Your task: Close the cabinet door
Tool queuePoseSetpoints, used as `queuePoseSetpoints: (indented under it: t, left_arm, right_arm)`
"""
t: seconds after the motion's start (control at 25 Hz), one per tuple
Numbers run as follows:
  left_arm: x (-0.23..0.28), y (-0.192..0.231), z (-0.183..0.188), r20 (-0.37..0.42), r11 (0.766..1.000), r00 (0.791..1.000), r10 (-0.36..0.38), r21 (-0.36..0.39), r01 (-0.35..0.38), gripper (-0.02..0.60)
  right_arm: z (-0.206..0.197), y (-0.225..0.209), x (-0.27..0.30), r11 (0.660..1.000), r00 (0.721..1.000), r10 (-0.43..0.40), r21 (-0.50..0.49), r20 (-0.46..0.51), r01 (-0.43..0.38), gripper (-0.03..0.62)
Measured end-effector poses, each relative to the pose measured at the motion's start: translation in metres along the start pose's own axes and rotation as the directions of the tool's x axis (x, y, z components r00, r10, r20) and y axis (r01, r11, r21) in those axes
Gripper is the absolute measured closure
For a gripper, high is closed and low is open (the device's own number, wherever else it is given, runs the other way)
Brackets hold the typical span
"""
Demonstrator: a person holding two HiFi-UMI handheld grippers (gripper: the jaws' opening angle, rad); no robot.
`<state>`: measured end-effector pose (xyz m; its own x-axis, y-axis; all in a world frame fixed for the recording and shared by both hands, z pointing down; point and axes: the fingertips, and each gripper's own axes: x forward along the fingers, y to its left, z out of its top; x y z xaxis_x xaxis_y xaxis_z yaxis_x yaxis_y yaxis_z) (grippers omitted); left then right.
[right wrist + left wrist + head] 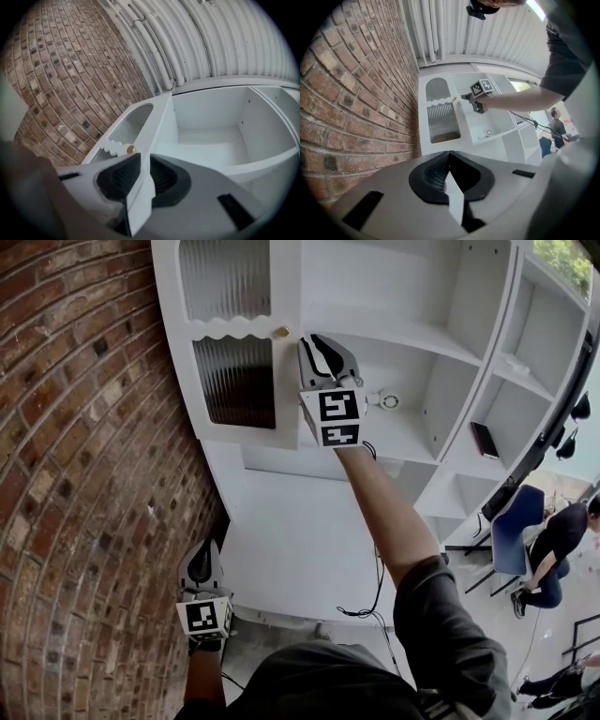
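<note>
The white cabinet door has ribbed glass panels and a small brass knob, and it stands swung open at the cabinet's left side. My right gripper is raised to the door's free edge just right of the knob. In the right gripper view the door runs edge-on between the black pads, which clamp it below the knob. My left gripper hangs low beside the brick wall, jaws together and holding nothing. The left gripper view shows the door and the right gripper from below.
A brick wall runs close along the left. Open white shelves hold a small round fitting and a dark flat device. A cable hangs by the cabinet base. A blue chair and a seated person are at right.
</note>
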<state>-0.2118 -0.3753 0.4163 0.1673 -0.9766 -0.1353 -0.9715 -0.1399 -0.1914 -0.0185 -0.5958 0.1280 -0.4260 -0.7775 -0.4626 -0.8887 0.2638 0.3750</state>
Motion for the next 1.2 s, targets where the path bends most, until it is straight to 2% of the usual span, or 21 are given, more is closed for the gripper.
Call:
queuePoseSetpoints:
  t: [0.36, 0.52, 0.8, 1.04, 1.2]
  left_arm:
    - [0.017, -0.007, 0.024, 0.043, 0.999, 0.999, -0.029, 0.026, 0.028, 0.579]
    - [0.021, -0.010, 0.032, 0.065, 0.999, 0.997, -0.043, 0.033, 0.041, 0.580]
    - [0.021, -0.013, 0.042, 0.083, 0.998, 0.995, -0.051, 0.039, 0.048, 0.578]
    - [0.019, -0.014, 0.046, 0.091, 0.998, 0.995, -0.052, 0.045, 0.048, 0.580]
    - [0.018, -0.015, 0.049, 0.098, 0.998, 0.994, -0.052, 0.044, 0.048, 0.579]
  right_arm:
    - [0.003, 0.012, -0.067, 0.999, 0.999, 0.018, 0.044, 0.049, -0.021, 0.531]
    - [0.004, 0.024, -0.098, 0.999, 0.997, 0.034, 0.031, 0.065, -0.036, 0.531]
    - [-0.008, 0.041, -0.149, 0.997, 0.998, 0.041, 0.070, 0.049, -0.044, 0.531]
    - [-0.018, 0.050, -0.195, 0.996, 0.999, 0.025, 0.086, 0.041, -0.028, 0.585]
    - [-0.028, 0.060, -0.224, 0.996, 0.999, 0.030, 0.085, 0.018, -0.032, 0.592]
